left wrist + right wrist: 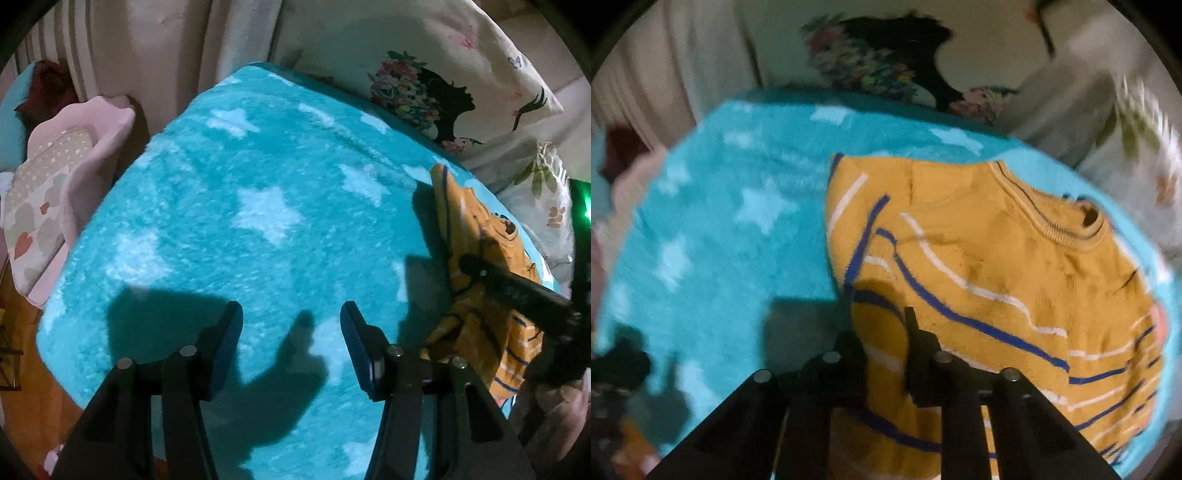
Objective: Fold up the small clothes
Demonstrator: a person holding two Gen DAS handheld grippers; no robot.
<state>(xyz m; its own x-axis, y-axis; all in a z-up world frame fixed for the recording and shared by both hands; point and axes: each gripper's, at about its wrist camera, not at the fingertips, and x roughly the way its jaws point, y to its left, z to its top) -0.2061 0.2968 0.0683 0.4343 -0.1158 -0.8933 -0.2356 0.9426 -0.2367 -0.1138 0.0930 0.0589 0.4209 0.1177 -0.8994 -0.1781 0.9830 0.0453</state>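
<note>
A small yellow shirt (990, 273) with blue and white stripes lies partly folded on a turquoise star blanket (713, 229). My right gripper (882, 332) is shut on a fold of the shirt's lower edge, cloth pinched between its fingers. In the left wrist view the shirt (476, 243) sits bunched at the right edge of the blanket (258, 206), with the right gripper (517, 288) on it. My left gripper (291, 325) is open and empty above bare blanket, left of the shirt.
A floral pillow (424, 92) lies behind the blanket and a second pillow (546, 195) at the right. A pink cushioned seat with a heart-print pillow (55, 184) stands at the left. Curtains (166, 48) hang behind. Wooden floor (22, 350) shows lower left.
</note>
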